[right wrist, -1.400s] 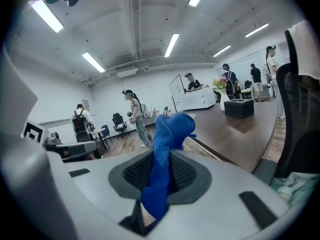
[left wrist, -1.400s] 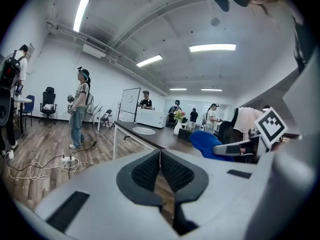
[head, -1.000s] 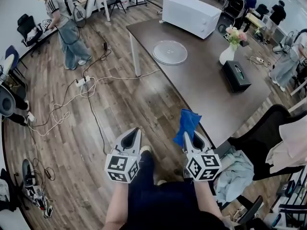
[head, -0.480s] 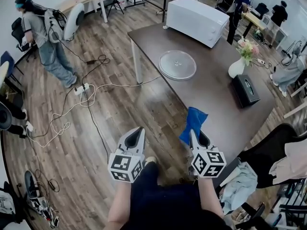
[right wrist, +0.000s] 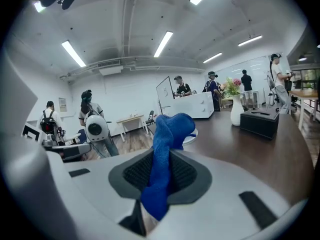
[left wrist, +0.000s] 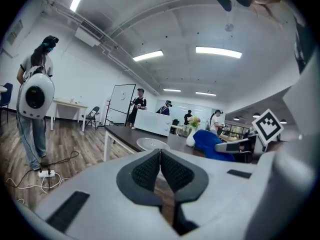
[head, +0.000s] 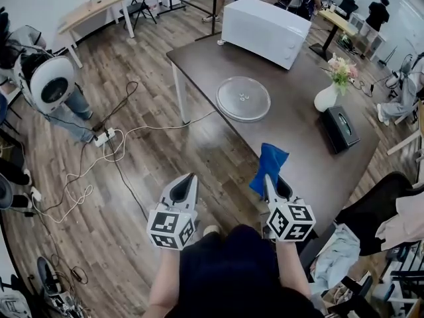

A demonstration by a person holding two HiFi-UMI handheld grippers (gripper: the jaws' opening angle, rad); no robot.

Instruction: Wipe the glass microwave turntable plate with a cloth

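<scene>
fuzzy blue cloth (head: 268,163), clear glass plate (head: 243,99), matt dark table (head: 298,134)

Right gripper (head: 269,179) with blue cloth (head: 268,165) in its jaws: a second ago over the floor, short of the surface's (head: 298,144) long left edge; now overlapping that edge in the head view. Glass turntable plate (head: 243,99): now nearer the cloth in that view, the wearer having closed on the surface. Bystander with white backpack (head: 50,81): moved from the far upper left to the left margin.

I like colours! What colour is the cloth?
Blue cloth, clearest in the right gripper view.
</scene>
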